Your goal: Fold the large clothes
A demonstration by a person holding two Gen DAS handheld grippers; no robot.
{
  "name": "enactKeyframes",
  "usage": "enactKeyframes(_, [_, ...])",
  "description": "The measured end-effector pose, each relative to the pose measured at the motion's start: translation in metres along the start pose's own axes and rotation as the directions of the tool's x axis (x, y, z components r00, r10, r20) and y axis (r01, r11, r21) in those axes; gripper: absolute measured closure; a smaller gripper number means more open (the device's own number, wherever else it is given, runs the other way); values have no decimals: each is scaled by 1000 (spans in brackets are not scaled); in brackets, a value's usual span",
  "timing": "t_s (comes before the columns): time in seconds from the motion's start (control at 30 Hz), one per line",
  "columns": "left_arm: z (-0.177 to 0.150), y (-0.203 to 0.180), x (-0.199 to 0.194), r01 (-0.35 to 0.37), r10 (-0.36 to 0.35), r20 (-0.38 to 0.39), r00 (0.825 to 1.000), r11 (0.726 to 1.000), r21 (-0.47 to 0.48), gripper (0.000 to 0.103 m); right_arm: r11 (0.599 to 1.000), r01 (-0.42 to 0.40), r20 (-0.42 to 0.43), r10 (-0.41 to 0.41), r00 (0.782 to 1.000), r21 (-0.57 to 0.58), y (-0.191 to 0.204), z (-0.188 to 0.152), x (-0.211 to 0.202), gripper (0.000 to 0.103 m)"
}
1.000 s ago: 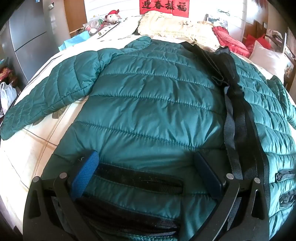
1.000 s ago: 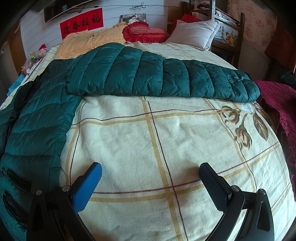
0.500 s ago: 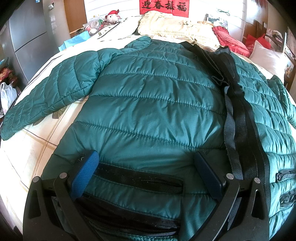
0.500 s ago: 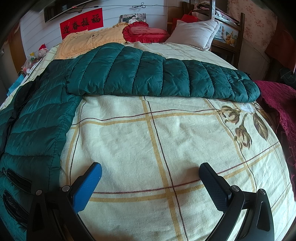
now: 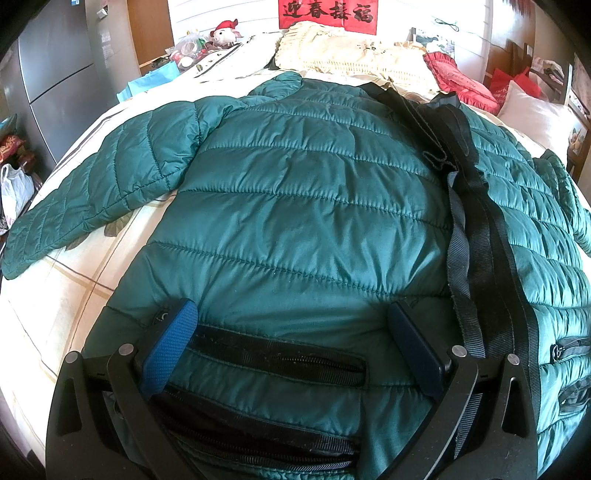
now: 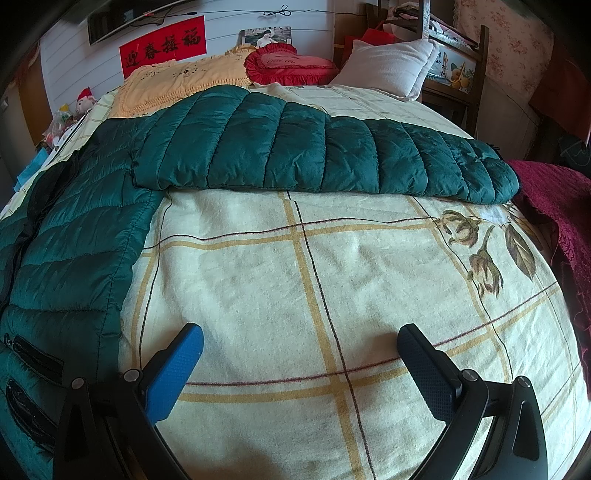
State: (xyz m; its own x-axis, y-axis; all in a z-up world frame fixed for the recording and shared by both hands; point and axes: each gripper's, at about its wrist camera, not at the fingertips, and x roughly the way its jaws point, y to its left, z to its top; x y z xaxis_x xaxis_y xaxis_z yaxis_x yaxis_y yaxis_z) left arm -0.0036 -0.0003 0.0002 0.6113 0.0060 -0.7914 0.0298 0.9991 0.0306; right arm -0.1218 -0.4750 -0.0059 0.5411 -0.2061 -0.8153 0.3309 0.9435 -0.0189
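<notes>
Nothing has moved this last second: the left gripper still hovers, jaws wide open, over the teal quilted puffer jacket spread flat on the checked bedsheet; the right gripper waits open-jawed too. Folding hasn't begun.

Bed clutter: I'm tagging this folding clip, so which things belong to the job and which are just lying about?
Job: green puffer jacket, left gripper, right gripper.
Lying about: red heart cushion, white pillow, yellow blanket, plush toy.
</notes>
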Motion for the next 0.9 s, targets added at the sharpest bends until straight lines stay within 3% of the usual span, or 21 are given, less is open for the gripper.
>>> enactKeyframes(0.27, [1,1,-3,11,-11,-10,1000,1000,1,0,1000,4,-3,-4,1000,4,0,-1,-1,0])
enactKeyframes(0.37, [0,6,-14,42,-42,-18,999,999,-7,1,999,34,-47,-33,998,19,1,-2,-5,0])
enactKeyframes(0.5, [-1,10,-43,66,-66,19,998,998,2,1,997,66,-17,-66,998,-29,12,-11,-40,0])
enactKeyframes(0.67, [0,12,-84,97,-100,83,992,995,37,1,997,33,38,-30,999,-73,46,-11,-98,0])
enactKeyframes(0.8, [2,13,-103,109,-114,89,989,993,52,1,994,-12,82,21,996,-108,86,-12,-136,0])
enactKeyframes(0.9, [5,20,-113,114,-119,103,988,992,53,1,989,-92,108,104,989,-113,121,-12,-159,0])
